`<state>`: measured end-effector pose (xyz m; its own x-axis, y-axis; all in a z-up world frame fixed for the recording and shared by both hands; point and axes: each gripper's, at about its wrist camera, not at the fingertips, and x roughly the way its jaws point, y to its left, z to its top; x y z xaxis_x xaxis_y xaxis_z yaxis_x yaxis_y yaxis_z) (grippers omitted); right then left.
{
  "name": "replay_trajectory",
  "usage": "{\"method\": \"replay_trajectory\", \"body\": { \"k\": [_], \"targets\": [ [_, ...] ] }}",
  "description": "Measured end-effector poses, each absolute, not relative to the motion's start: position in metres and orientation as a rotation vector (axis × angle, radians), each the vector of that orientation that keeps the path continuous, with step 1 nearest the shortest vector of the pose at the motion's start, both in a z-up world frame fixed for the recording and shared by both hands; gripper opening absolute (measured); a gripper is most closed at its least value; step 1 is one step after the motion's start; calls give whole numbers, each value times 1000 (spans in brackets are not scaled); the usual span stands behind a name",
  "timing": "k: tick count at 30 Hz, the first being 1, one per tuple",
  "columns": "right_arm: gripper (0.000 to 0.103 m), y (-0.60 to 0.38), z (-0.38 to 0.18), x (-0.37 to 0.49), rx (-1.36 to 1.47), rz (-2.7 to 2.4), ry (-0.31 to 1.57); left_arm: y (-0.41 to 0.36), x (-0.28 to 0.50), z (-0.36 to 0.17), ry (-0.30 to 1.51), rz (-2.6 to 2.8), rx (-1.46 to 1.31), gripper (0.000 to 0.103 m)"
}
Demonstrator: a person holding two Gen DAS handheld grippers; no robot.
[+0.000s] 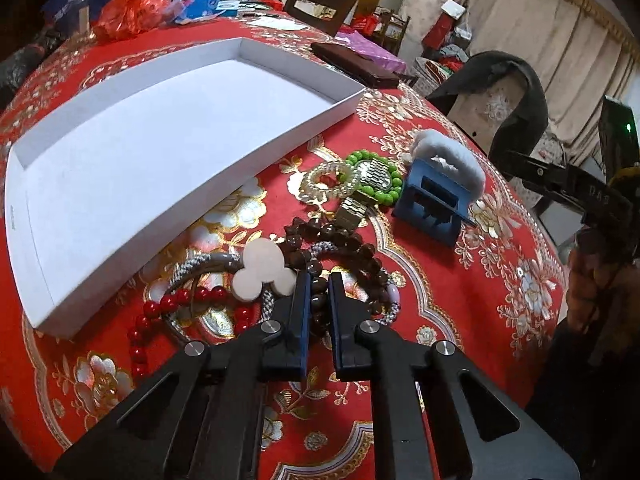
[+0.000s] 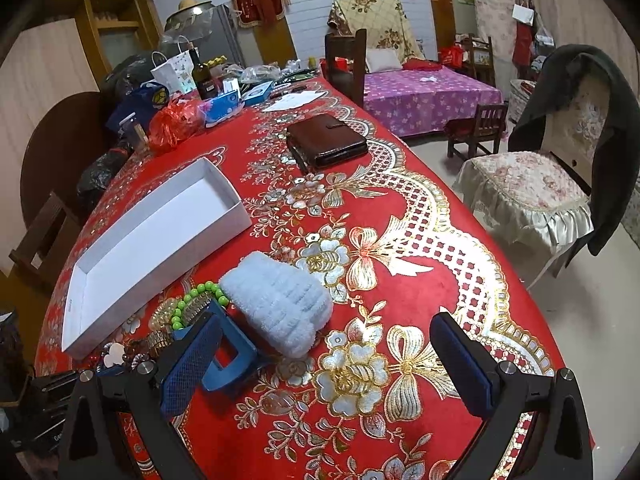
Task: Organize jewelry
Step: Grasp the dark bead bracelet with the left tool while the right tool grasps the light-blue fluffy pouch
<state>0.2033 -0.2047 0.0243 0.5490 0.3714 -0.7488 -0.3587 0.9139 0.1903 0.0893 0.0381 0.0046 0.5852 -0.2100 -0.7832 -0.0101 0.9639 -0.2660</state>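
A shallow white box lies empty on the red tablecloth; it also shows in the right wrist view. Beside it lies a jewelry pile: brown bead bracelet, red bead bracelet, grey braided band with a mouse-head charm, green bead bracelet, gold watch, clear bead bracelet, blue hair claw and fluffy pale-blue scrunchie. My left gripper is shut on the brown bead bracelet. My right gripper is open and empty above the cloth, right of the blue claw.
A brown leather wallet lies farther back on the table. Bags, a bottle and tissue boxes crowd the far end. A chair with a dark coat stands right of the table edge. The right gripper shows in the left view.
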Motion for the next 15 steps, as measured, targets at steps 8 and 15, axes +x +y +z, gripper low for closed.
{"method": "replay_trajectory", "body": {
  "k": [8, 15],
  "targets": [
    [103, -210, 28, 209, 67, 460, 862, 50, 66, 40, 832, -149, -311, 7],
    [103, -200, 23, 226, 138, 542, 879, 59, 61, 74, 756, -178, -349, 7]
  ]
}}
